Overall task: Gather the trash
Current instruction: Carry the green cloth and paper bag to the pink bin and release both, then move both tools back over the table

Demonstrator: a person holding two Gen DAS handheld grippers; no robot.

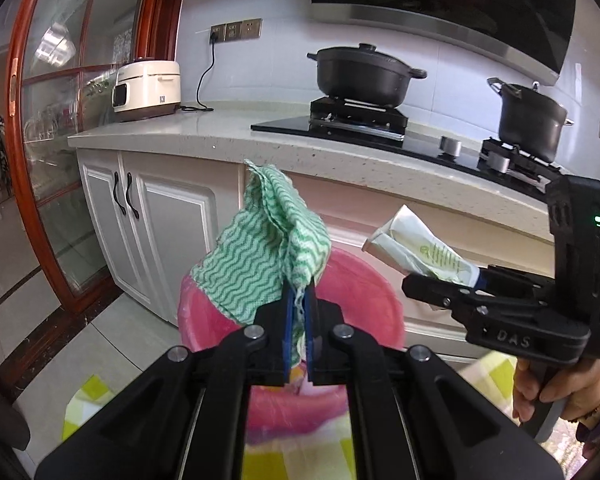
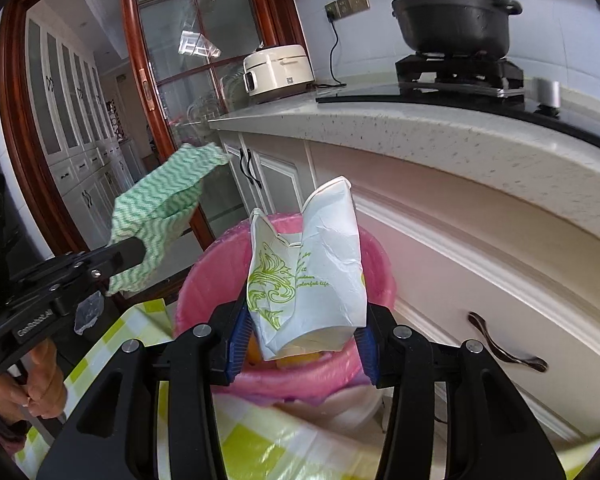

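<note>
My left gripper is shut on a green-and-white wavy cloth, which stands up crumpled above its blue pads. That cloth also shows at the left of the right wrist view. My right gripper is shut on a crushed white paper carton with green print; in the left wrist view the carton sticks out of the right gripper. Both hover over a pink bin with a pink liner on the floor. Something orange-yellow lies inside the bin.
A speckled countertop runs above white cabinets, with a rice cooker, a black hob and two dark pots. A drawer handle is close on the right. A yellow-checked cloth lies below. A glass door stands left.
</note>
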